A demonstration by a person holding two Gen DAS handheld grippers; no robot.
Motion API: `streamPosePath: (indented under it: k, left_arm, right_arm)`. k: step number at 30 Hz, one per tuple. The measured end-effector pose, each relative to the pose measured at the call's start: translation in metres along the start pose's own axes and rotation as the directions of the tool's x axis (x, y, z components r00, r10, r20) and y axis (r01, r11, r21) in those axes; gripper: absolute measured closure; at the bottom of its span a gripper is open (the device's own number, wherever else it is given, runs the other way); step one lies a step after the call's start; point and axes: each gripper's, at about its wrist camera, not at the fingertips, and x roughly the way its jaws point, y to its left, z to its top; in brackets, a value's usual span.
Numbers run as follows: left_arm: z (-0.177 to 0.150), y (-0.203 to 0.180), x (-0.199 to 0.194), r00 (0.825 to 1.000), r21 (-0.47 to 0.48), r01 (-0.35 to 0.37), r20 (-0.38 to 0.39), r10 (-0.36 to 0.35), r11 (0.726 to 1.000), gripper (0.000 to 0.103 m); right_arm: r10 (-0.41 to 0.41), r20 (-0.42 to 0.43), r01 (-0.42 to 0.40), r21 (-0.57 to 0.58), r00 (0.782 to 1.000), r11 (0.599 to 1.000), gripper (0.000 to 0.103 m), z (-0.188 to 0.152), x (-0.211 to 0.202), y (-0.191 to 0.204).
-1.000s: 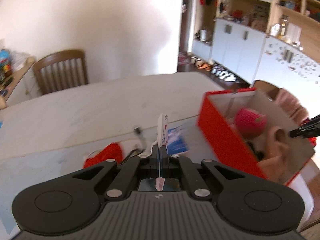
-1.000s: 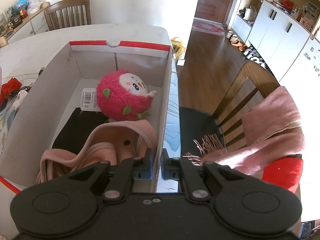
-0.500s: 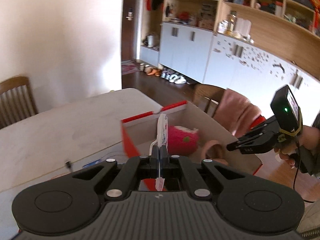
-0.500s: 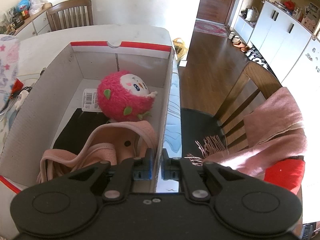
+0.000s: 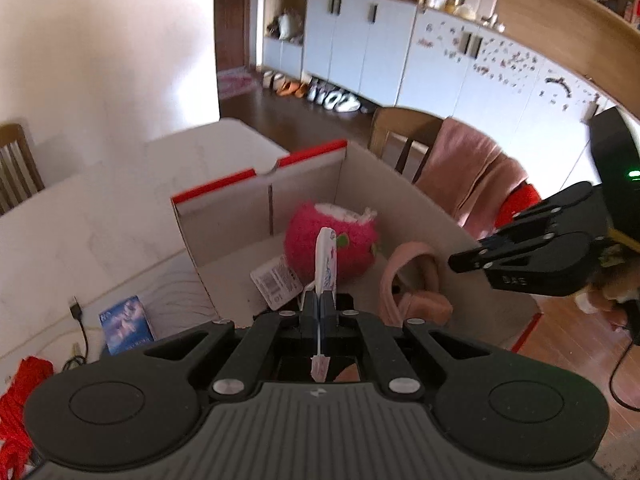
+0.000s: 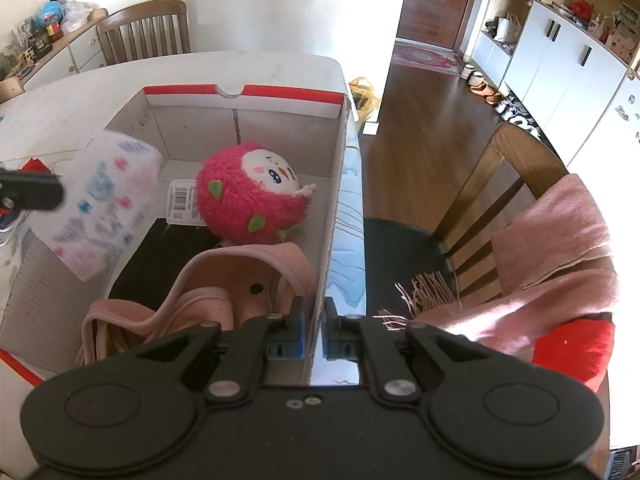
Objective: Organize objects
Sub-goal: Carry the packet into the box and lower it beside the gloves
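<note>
Printed packet (image 5: 325,258) held over the red-trimmed box (image 6: 280,95), placement step under way.

Left gripper (image 5: 319,300) is pinched tight on the packet's lower edge; seen edge-on from the left wrist, its long axis runs up and away along the fingers, flat faces turned sideways. Right gripper (image 6: 314,330) is clamped on the box's right wall, steadying it. Inside lie the pink plush (image 6: 250,196) and pink pouch (image 6: 224,284). Next move, as I judge it: lower the packet into the free left side, then release.
</note>
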Motion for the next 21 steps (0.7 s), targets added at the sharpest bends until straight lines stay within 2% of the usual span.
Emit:
streamPosePath:
  k: [6,11,21]
  left_arm:
    - [0.001,0.002,0.026,0.997,-0.052,-0.004,-0.083,-0.001,0.999,0.103]
    - [0.004,-0.005,0.041,0.99,-0.015,-0.049,-0.136,0.046,0.999,0.103]
    - [0.008,-0.007,0.07,0.973,0.038,-0.09,-0.209,0.096,0.995,0.103]
  right_arm:
    - [0.006,0.0,-0.006,0.0,1.0,1.0,0.096,0.0,0.0,-0.001]
    - [0.014,0.002,-0.014,-0.002,1.0,1.0,0.096,0.0,0.0,-0.001]
    - [0.023,0.004,-0.023,-0.014,1.0,1.0,0.096,0.0,-0.001,-0.003]
